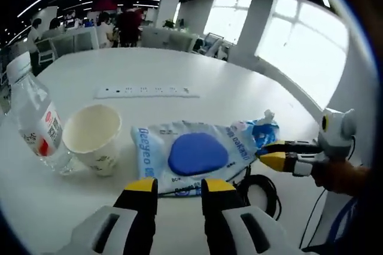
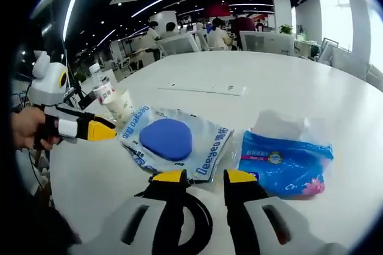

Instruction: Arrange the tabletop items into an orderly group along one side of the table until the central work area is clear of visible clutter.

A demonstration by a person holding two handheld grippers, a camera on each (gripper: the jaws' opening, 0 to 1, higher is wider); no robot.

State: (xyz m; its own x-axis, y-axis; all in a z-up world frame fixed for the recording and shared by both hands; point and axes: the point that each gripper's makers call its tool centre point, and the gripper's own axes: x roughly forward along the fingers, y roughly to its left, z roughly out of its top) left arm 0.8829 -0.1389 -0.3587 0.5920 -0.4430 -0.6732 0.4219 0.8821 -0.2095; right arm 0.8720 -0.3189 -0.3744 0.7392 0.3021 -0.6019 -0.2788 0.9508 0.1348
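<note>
At the centre of your left gripper view, the white pouch (image 1: 194, 156) reads "Deeyeo" down its left edge; other labels are unreadable.

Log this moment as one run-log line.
left gripper: open, at wipes pack | right gripper: open, near tissue pack | paper cup, bottle: untouched

One clear plastic water bottle (image 1: 35, 122), one cream paper cup (image 1: 93, 136), one white wipes packet with blue oval lid (image 1: 192, 154), one blue tissue pack (image 2: 283, 160), one white power strip (image 1: 146, 92), one black cable coil (image 1: 260, 190).
</note>
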